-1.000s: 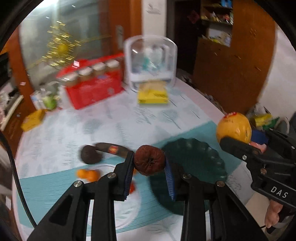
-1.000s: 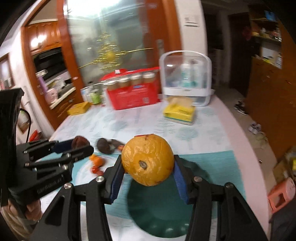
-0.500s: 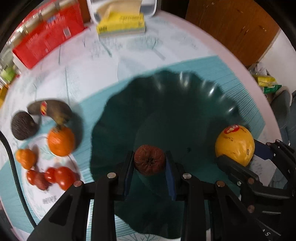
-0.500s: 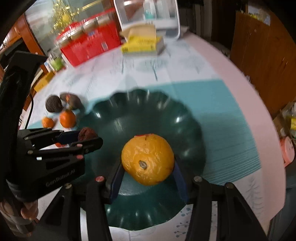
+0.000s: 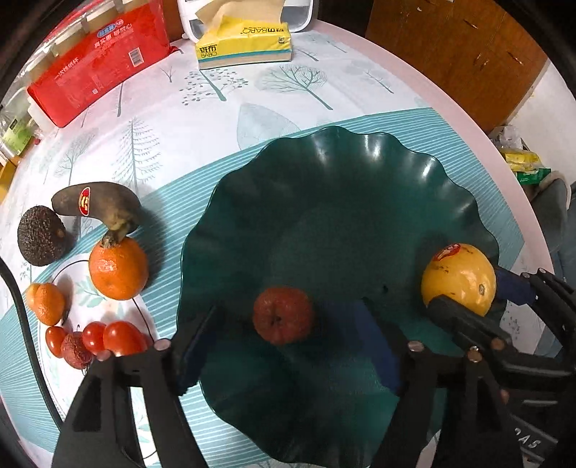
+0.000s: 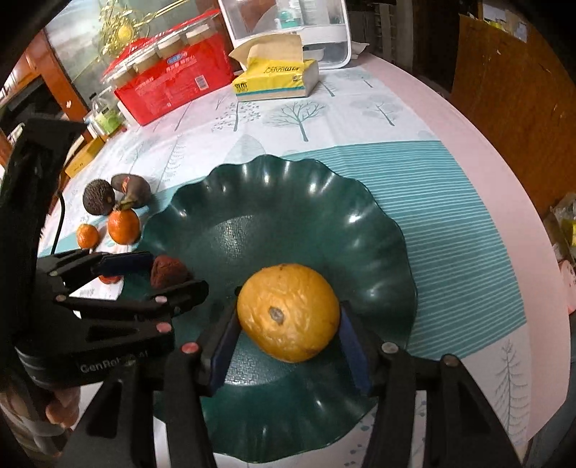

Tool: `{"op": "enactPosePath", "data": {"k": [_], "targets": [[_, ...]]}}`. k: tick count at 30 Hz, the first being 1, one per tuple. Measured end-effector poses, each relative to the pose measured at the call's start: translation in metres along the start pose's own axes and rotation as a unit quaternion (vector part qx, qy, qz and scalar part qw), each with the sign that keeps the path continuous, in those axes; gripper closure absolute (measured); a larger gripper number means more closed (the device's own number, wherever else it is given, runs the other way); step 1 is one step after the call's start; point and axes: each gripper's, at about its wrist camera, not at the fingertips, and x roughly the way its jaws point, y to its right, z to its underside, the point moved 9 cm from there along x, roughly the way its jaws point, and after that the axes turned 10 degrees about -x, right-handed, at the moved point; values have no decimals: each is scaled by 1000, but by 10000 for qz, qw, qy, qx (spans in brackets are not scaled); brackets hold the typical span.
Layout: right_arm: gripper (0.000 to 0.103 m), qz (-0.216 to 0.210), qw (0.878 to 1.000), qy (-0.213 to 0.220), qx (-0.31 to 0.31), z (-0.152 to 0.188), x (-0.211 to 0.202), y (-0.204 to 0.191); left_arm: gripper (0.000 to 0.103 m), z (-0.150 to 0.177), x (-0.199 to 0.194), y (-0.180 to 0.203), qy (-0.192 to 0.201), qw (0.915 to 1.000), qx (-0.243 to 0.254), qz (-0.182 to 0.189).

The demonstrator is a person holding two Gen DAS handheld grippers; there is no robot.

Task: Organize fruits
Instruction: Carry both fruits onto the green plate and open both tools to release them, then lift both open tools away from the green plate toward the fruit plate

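A dark green wavy bowl (image 5: pixel 360 172) (image 6: pixel 288 187) sits on the table. My left gripper (image 5: pixel 288 334) (image 6: pixel 144 273) is open over its near side; a shrivelled red-brown fruit (image 5: pixel 282 315) (image 6: pixel 166 270) lies between the spread fingers, free of the pads. My right gripper (image 6: pixel 288 338) (image 5: pixel 478 298) is over the bowl, its jaws slightly apart around a yellow-orange citrus (image 6: pixel 288 311) (image 5: pixel 459 277); whether the pads touch it is unclear.
Left of the bowl lie a dark banana (image 5: pixel 95 207), an avocado (image 5: pixel 41 235), an orange (image 5: pixel 118 268), a mandarin (image 5: pixel 46 302) and small tomatoes (image 5: pixel 108 336). At the back stand a yellow tissue box (image 5: pixel 244 45), a red pack (image 5: pixel 100 61) and a white container (image 6: pixel 288 32).
My left gripper has opened and let go of the red-brown fruit, which now lies in the bowl. The right jaws have widened around the citrus, low in the bowl.
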Motion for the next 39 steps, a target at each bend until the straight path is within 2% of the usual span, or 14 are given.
{"op": "enactPosePath", "data": {"k": [3, 12, 17, 22, 29, 39], "targets": [[47, -43, 10000, 72, 20, -3, -6, 0, 25, 3, -5, -3, -51, 9998, -113, 169], [46, 44, 9995, 307, -79, -9, -26, -6, 25, 10, -32, -18, 102, 9989, -360, 294], [46, 74, 9993, 351, -119, -7, -33, -12, 25, 16, -50, -25, 267, 9988, -365, 172], [46, 61, 9993, 350, -146, -2, -40, -20, 14, 28, -68, -28, 423, 9988, -243, 61], [46, -113, 9994, 310, -56, 8, -50, -33, 13, 45, -82, -34, 486, 9986, -229, -24], [45, -76, 9986, 415, -322, 18, -74, -64, 13, 66, -121, -52, 889, 9956, -196, -244]]}}
